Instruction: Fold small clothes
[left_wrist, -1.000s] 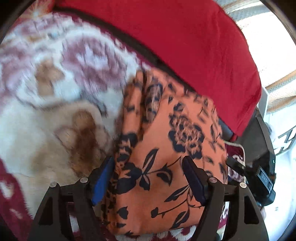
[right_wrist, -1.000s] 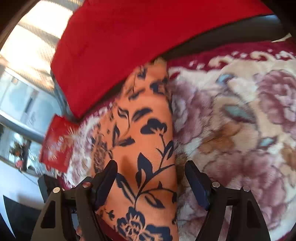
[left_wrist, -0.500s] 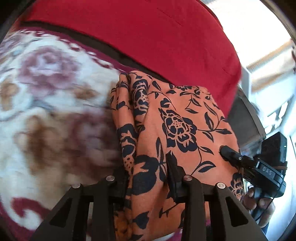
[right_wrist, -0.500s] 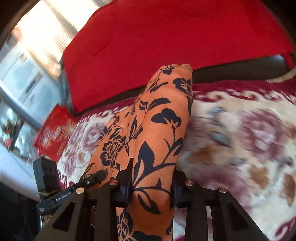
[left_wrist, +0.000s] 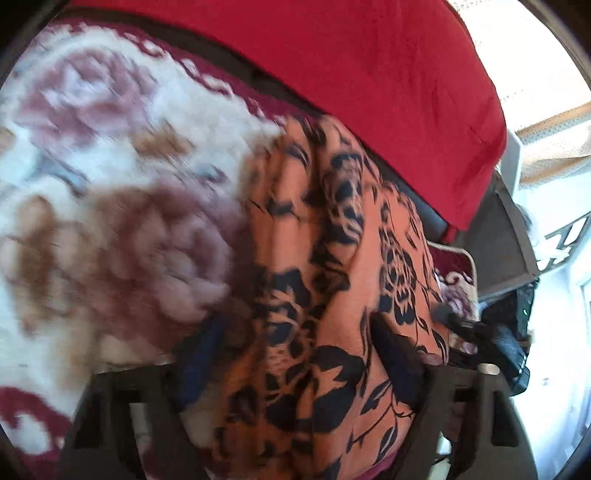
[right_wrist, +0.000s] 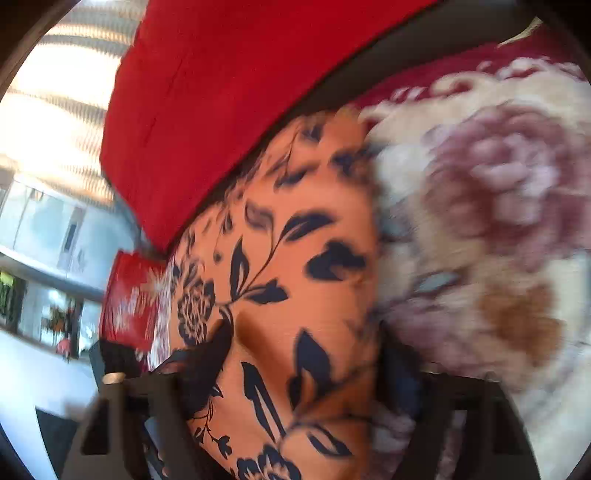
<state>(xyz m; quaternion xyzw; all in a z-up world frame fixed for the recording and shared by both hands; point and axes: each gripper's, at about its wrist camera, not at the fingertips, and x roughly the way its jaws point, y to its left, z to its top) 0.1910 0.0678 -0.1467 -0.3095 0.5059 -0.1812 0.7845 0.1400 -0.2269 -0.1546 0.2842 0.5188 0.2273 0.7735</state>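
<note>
Your left hand-held gripper (left_wrist: 299, 354) is matte black plastic with ribbed struts, a blue pad on one finger and a silver screw head near the other. Your right hand-held gripper (right_wrist: 306, 373) matches: black frame, silver screw head.

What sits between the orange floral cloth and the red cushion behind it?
A dark strip, seemingly the seat's edge, runs between the orange floral cloth and the red cushion; both wrist views show it.

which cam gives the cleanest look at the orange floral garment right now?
Right wrist. The orange floral garment fills the centre there, with its print fairly readable. Left wrist shows the same cloth more smeared by motion blur, bunched into folds between the fingers.
</note>
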